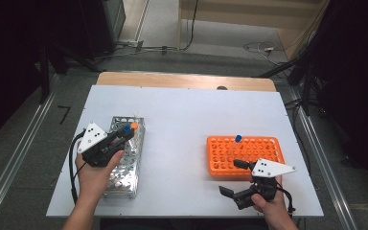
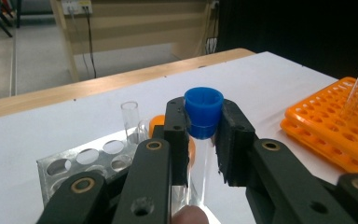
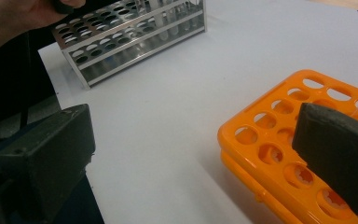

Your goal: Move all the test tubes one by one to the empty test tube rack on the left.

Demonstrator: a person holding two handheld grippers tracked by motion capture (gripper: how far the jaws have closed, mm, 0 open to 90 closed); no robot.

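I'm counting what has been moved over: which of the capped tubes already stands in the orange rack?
The blue-capped tube leaning in the orange rack. The other blue-capped one is clamped in the left hand-held gripper; the orange-capped tube is at the metal rack.

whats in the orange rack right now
One blue-capped tube stands tilted in the orange rack, near its far side. The other holes in view look empty; the right gripper covers the near edge.

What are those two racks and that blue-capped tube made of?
The silver rack looks like metal: shiny, thin perforated sheet. The orange rack seems moulded plastic, matte and uniform. The held tube is clear, glass or plastic; its blue cap looks plastic.
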